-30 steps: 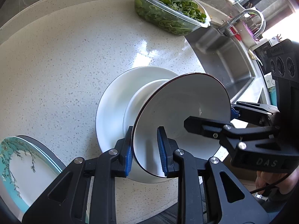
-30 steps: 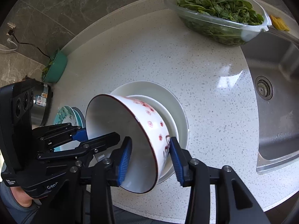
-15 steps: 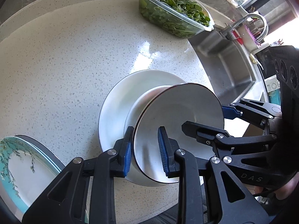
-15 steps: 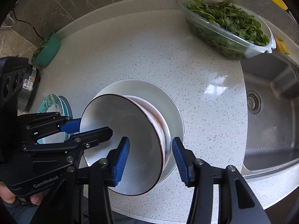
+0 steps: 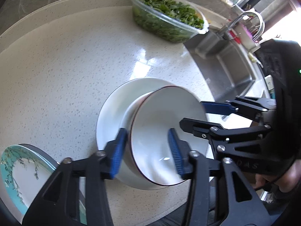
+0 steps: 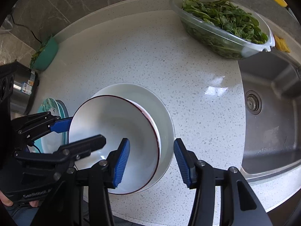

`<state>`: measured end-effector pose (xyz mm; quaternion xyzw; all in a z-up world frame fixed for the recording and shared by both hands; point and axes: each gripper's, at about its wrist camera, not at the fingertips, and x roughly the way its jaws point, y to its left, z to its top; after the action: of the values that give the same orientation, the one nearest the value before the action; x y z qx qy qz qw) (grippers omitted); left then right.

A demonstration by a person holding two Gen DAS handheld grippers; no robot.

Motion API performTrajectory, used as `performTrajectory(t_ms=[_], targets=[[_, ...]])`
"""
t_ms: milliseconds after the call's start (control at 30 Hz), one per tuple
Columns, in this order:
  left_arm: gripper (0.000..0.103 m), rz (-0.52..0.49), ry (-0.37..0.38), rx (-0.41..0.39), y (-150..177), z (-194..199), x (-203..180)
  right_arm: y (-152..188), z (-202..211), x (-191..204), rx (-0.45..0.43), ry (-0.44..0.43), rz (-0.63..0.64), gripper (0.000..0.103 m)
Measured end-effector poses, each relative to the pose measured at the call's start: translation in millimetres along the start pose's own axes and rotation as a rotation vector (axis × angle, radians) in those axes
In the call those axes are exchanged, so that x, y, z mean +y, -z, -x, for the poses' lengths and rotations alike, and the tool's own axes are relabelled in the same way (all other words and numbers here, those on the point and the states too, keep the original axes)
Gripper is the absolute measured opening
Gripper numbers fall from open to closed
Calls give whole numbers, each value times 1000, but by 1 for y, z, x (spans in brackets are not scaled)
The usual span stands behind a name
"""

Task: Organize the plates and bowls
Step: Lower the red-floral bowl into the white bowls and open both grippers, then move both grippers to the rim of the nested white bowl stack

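A white bowl with a red rim (image 5: 160, 135) (image 6: 112, 131) rests nested in another white bowl (image 5: 128, 116) on a wide white plate (image 5: 112, 116) (image 6: 163, 116). My left gripper (image 5: 146, 151) (image 6: 82, 133) straddles the bowl's near-left rim. Its jaws are opening, and the pads stand clear of the wall. My right gripper (image 6: 152, 163) (image 5: 205, 115) is open astride the opposite rim, one pad inside the bowl and one outside, neither pressing. Two teal flowered plates (image 5: 15, 171) (image 6: 50, 105) lie stacked at the left.
A clear tub of green leaves (image 5: 165, 15) (image 6: 225, 26) stands at the back right, beside a steel sink (image 5: 225, 66) (image 6: 272, 113) and tap (image 5: 244, 18). A teal container (image 6: 47, 54) and a metal pot (image 6: 20, 88) sit far left. The counter's front edge runs close below the plate.
The red-rimmed bowl, held tilted above the stack, came down level into the lower bowl. The left jaws widened off its rim. The right jaws spread a little.
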<state>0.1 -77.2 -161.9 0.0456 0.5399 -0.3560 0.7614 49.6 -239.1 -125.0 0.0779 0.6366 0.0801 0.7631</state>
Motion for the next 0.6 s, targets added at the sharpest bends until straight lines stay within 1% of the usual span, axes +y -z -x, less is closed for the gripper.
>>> performTrajectory(t_ms=[33, 167, 267, 300, 467, 533, 600], targets=[[55, 0, 4, -5, 0, 1, 0, 0, 1, -4, -4, -9, -11, 53], [60, 1, 4, -17, 1, 6, -2, 1, 3, -15, -10, -25, -30, 53], [74, 9, 2, -48, 1, 11, -4, -1, 3, -16, -15, -39, -25, 53], [76, 12, 4, -54, 0, 12, -4, -1, 3, -16, -12, -39, -19, 53], [76, 48, 7, -75, 3, 18, -3, 0, 7, -17, -24, -69, 1, 53], [76, 72, 6, -104, 6, 27, -3, -1, 11, -20, -35, -89, 10, 53], [76, 106, 3, -153, 10, 41, -1, -3, 17, -27, -54, -118, 18, 54]])
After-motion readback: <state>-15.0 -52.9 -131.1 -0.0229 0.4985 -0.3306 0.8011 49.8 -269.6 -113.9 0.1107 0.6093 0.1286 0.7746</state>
